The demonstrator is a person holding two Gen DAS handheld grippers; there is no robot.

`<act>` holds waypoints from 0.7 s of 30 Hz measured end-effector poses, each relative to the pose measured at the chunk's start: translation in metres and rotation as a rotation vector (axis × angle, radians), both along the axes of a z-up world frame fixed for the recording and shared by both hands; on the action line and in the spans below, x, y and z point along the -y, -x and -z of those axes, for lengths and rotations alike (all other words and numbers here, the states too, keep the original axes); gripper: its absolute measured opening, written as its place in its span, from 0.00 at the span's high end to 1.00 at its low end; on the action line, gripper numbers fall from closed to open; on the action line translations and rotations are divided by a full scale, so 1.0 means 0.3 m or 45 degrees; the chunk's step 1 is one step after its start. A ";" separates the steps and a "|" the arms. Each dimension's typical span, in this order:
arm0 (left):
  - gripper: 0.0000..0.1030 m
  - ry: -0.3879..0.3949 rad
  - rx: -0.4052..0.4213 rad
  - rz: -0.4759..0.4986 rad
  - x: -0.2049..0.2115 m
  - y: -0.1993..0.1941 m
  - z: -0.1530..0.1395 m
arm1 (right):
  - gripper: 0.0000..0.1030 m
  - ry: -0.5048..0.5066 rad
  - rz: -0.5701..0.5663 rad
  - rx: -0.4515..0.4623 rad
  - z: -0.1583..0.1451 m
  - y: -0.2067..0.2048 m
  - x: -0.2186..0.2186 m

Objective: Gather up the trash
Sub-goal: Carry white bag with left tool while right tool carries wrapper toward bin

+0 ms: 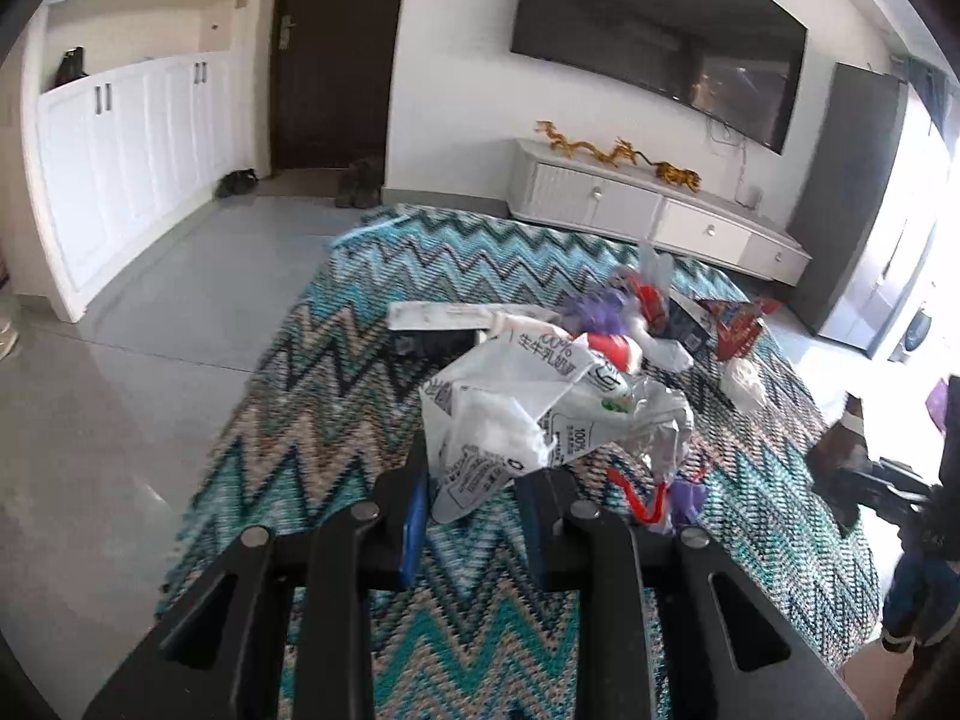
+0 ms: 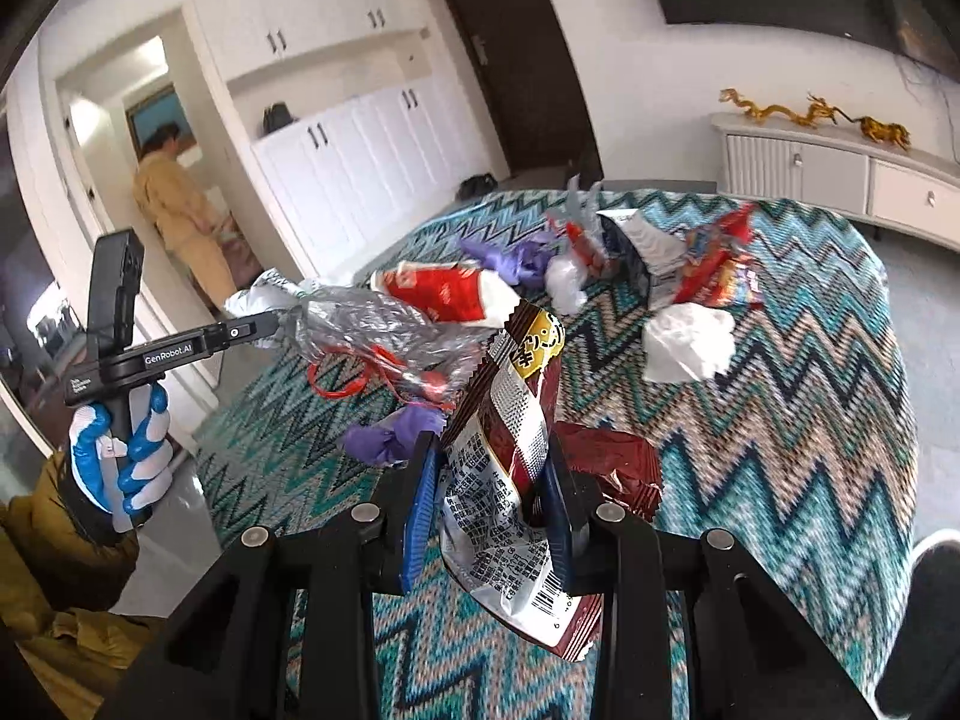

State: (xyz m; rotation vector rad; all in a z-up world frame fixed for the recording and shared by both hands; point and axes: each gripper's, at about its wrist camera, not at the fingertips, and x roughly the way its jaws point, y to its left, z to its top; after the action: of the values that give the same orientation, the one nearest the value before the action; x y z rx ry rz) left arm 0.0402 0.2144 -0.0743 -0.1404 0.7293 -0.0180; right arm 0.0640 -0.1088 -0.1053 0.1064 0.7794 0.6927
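While the left gripper point(image 1: 474, 492) is clamped on a crumpled white plastic milk bag with black print point(image 1: 516, 420), the bag hangs lifted above the worktop covered in a teal, tan and black zigzag woven cloth point(image 1: 336, 420). From the right wrist view, that same left gripper point(image 2: 270, 327) is held by a hand in a blue-and-white work glove point(image 2: 123, 456), and the crinkled clear and silvery plastic with a red string point(image 2: 372, 330) trails from its tip.

Closed on a dark red and white snack wrapper with a gold label and a barcode point(image 2: 510, 480), the right gripper point(image 2: 492, 480) pinches it between its blue pads point(image 2: 420, 510), the wrapper standing upright.

Left on the cloth are a red and white packet point(image 2: 444, 294), purple crumpled pieces point(image 2: 390, 438), a white crumpled tissue point(image 2: 690, 342) and a red, colourfully printed snack bag point(image 2: 714, 264). A person in tan clothing point(image 2: 180, 216) stands in a doorway beyond white cabinets point(image 2: 360, 156).
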 end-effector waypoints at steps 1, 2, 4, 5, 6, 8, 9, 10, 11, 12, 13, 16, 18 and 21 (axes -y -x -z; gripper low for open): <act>0.76 -0.003 0.006 -0.007 -0.002 0.007 -0.008 | 0.69 -0.006 0.011 -0.001 0.003 0.007 0.017; 0.76 -0.008 0.012 -0.010 -0.002 0.013 -0.015 | 0.69 -0.011 0.021 -0.001 0.008 0.008 0.032; 0.76 -0.026 0.032 0.007 0.010 0.029 -0.037 | 0.69 -0.020 0.040 -0.002 0.020 0.021 0.053; 0.76 -0.043 0.044 0.018 0.022 0.037 -0.048 | 0.69 -0.026 0.052 -0.004 0.026 0.028 0.064; 0.76 -0.064 0.054 0.030 0.036 0.044 -0.057 | 0.69 -0.032 0.060 -0.006 0.024 0.031 0.081; 0.76 -0.087 0.057 0.043 0.051 0.047 -0.062 | 0.69 -0.046 0.081 -0.005 0.027 0.041 0.105; 0.76 -0.092 0.050 0.042 0.054 0.045 -0.057 | 0.69 -0.052 0.091 -0.003 0.027 0.046 0.117; 0.76 -0.096 0.037 0.035 0.052 0.041 -0.046 | 0.69 -0.054 0.098 -0.002 0.023 0.046 0.125; 0.76 -0.099 0.023 0.026 0.049 0.036 -0.035 | 0.69 -0.055 0.104 0.001 0.025 0.052 0.135; 0.76 -0.102 0.008 0.013 0.044 0.032 -0.021 | 0.69 -0.056 0.111 0.005 0.021 0.056 0.142; 0.76 -0.106 -0.007 0.001 0.036 0.030 -0.006 | 0.69 -0.056 0.115 0.008 0.014 0.060 0.147; 0.76 -0.143 -0.050 -0.051 -0.002 0.030 0.043 | 0.69 -0.054 0.126 0.018 0.003 0.068 0.159; 0.76 -0.172 -0.079 -0.100 -0.042 0.037 0.072 | 0.69 -0.052 0.131 0.020 0.001 0.073 0.163; 0.76 -0.248 -0.102 -0.189 -0.095 0.053 0.099 | 0.69 -0.055 0.130 0.020 0.001 0.066 0.158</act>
State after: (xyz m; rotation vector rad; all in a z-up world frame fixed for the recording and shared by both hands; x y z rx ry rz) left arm 0.0243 0.2429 -0.1041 -0.0085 0.7952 0.2004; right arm 0.0441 -0.1563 -0.1055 0.1788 0.7392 0.6129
